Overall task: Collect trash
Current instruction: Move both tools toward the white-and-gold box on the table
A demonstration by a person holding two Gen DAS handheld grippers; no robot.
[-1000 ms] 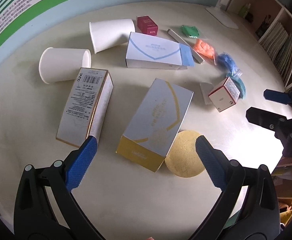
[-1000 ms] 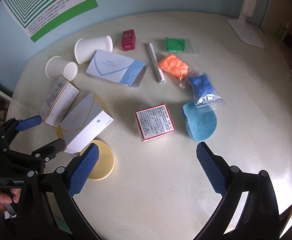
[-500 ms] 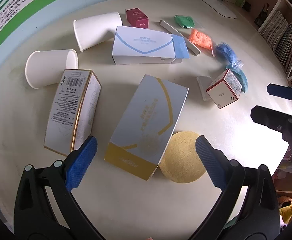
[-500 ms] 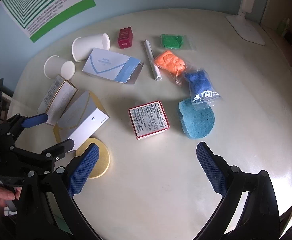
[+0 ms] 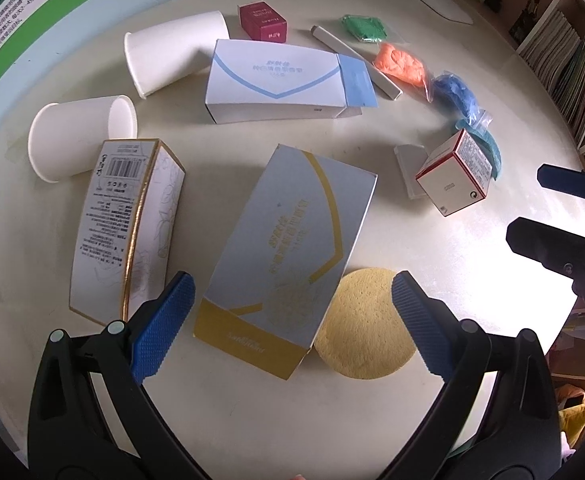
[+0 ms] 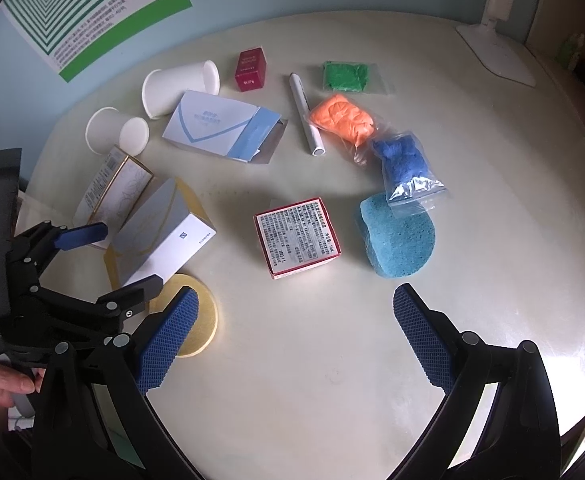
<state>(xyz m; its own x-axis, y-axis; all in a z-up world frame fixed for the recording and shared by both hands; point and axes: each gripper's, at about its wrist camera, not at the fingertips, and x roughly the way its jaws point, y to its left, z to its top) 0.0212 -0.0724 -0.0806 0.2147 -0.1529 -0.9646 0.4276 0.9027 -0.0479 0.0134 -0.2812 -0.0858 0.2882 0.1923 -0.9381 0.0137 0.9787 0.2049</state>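
Note:
Trash lies scattered on a round cream table [image 6: 332, 380]. My left gripper [image 5: 290, 300] is open and hovers just over the near end of a grey-and-gold box [image 5: 292, 248], one finger on each side. A round yellow sponge [image 5: 366, 324] pokes out from under that box. My right gripper [image 6: 294, 312] is also open and holds nothing; it hangs above bare table in front of a red-edged cube box [image 6: 298, 236] and a blue sponge [image 6: 398, 236]. From the right wrist view the left gripper [image 6: 120, 258] straddles the grey-and-gold box [image 6: 160, 232].
A barcode box [image 5: 128, 224], two tipped paper cups [image 5: 80, 136], a white-and-blue box [image 5: 280, 80], a maroon box [image 5: 262, 20], a white tube [image 5: 356, 62] and bags of green [image 6: 346, 76], orange [image 6: 342, 118] and blue [image 6: 404, 164] stuff lie farther back. A lamp base [image 6: 496, 52] stands far right.
The left gripper has come nearer to the grey-and-gold box, which now sits between its fingers. The right gripper has drifted slightly. Both stay open.

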